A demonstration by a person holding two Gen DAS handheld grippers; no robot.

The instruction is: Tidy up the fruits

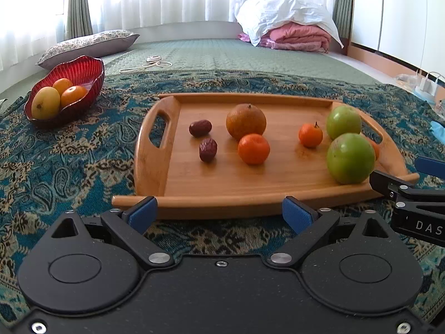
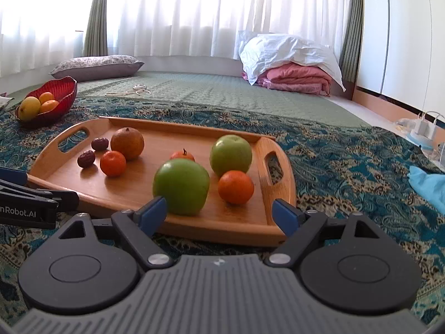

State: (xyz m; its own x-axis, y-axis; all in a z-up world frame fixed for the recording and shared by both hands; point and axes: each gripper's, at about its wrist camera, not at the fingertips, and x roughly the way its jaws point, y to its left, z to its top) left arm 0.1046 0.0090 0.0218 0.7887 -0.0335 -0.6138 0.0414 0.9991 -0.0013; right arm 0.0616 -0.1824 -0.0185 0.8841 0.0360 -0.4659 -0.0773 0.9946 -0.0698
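Left wrist view: left gripper (image 1: 219,211) spread wide, nothing between the pads, hanging just short of the near rim of the wooden tray (image 1: 217,204). On the tray: two dates (image 1: 200,128), a brownish round fruit (image 1: 246,121), a tangerine (image 1: 253,149) touching its front, a smaller tangerine (image 1: 310,135), two green apples (image 1: 350,158) at the right end. Red bowl (image 1: 83,69) sits well apart, far left on the patterned cloth, already holding a mango (image 1: 46,103) and two oranges. Right gripper's finger pokes in at the right edge.

Right wrist view: right gripper (image 2: 219,217) also wide open and empty, lined up on the near green apple (image 2: 181,186), left pad almost touching it. Another tangerine (image 2: 235,187) just right of that apple, second apple behind.

My read: step is the first pick, likely the near apple, bowl as target. Apple is wide, smooth and round, so centre the jaws on its widest line, go in low and level, close slowly. Off-centre squeeze would squirt it into the tangerine. Keep the left gripper clear of the carry path to the bowl
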